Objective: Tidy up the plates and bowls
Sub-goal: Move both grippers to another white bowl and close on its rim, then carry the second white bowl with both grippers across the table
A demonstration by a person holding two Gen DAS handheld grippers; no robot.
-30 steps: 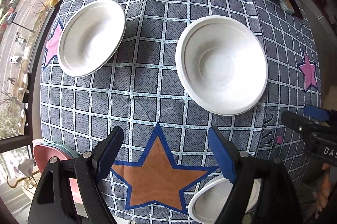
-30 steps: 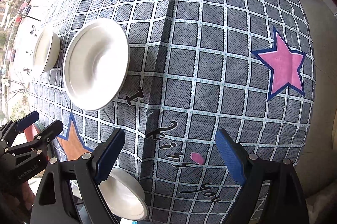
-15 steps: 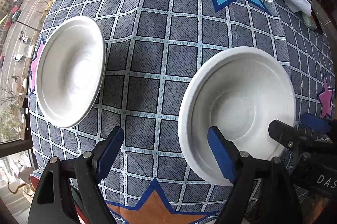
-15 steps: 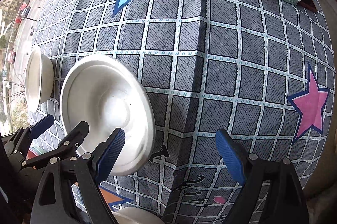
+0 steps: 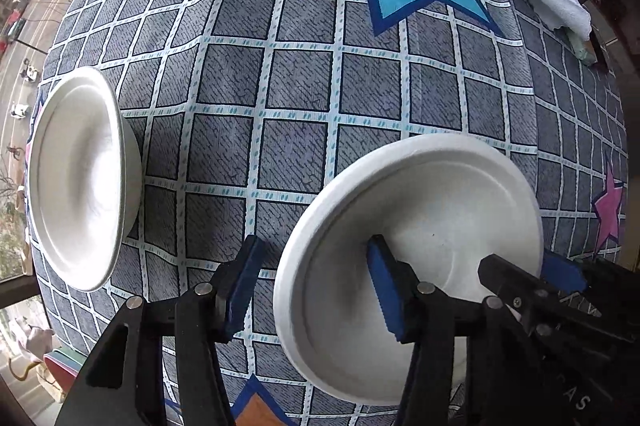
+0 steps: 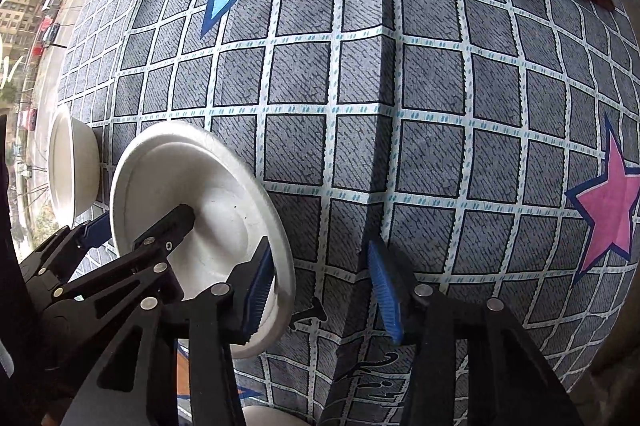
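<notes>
Tablecloth (image 5: 304, 86) nearer; claws (image 5: 316, 286) straddling plate (image 5: 420, 226).

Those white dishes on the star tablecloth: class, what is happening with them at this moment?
A person with a gripper in each hand is working on the white plate. The left gripper is open and straddles the plate's left rim. The right gripper is open and straddles the opposite rim. Neither is shut on it. A white bowl sits untouched farther left on the tablecloth.
</notes>
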